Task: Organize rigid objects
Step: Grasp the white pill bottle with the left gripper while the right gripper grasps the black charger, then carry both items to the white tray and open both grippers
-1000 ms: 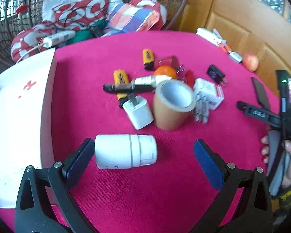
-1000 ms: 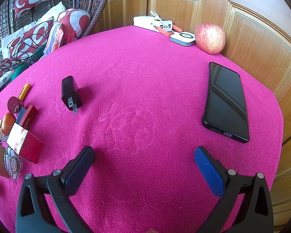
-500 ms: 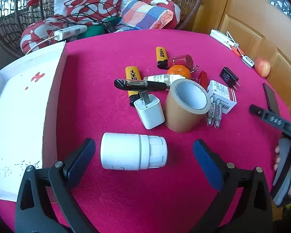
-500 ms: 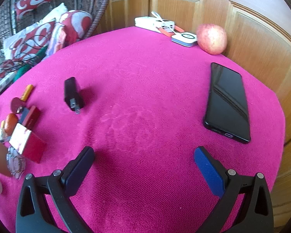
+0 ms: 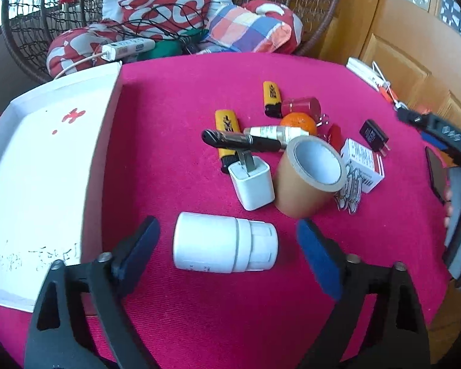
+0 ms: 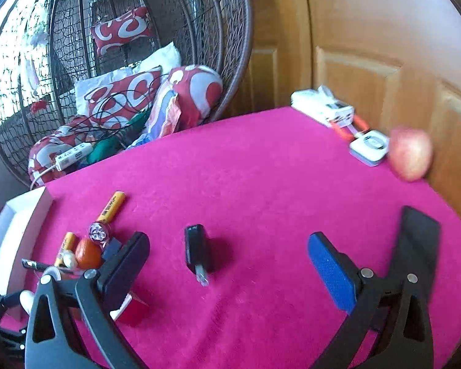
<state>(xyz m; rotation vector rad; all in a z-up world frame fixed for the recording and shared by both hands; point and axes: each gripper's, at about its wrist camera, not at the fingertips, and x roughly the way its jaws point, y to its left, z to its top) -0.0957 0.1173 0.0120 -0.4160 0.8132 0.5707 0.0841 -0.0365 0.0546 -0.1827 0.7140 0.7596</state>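
A white plastic bottle point(image 5: 218, 246) lies on its side on the pink cloth, cap to the right. My left gripper point(image 5: 227, 246) straddles it and its jaws are closing, with a gap still showing at each end of the bottle. Left of it stands a white tray box point(image 5: 104, 141). My right gripper point(image 6: 229, 267) is open above the cloth, with nothing between its pads. A black plug charger point(image 6: 196, 249) lies just beyond, between the lines of its fingers. In the left wrist view that charger point(image 5: 373, 132) sits at the far right of the clutter.
Behind the bottle are a white charger cube point(image 5: 253, 184), brown tape roll point(image 5: 307, 181), black pen point(image 5: 239, 140), yellow lighters point(image 5: 227, 126), an orange point(image 5: 298, 121) and a small white carton point(image 5: 365, 163). A phone point(image 6: 418, 236), apple point(image 6: 410, 156) and power bank point(image 6: 319, 104) lie near the wooden door.
The left jaws have narrowed around the white bottle. The right gripper has risen and swung left: the black charger now lies between its fingers and the phone sits behind the right finger.
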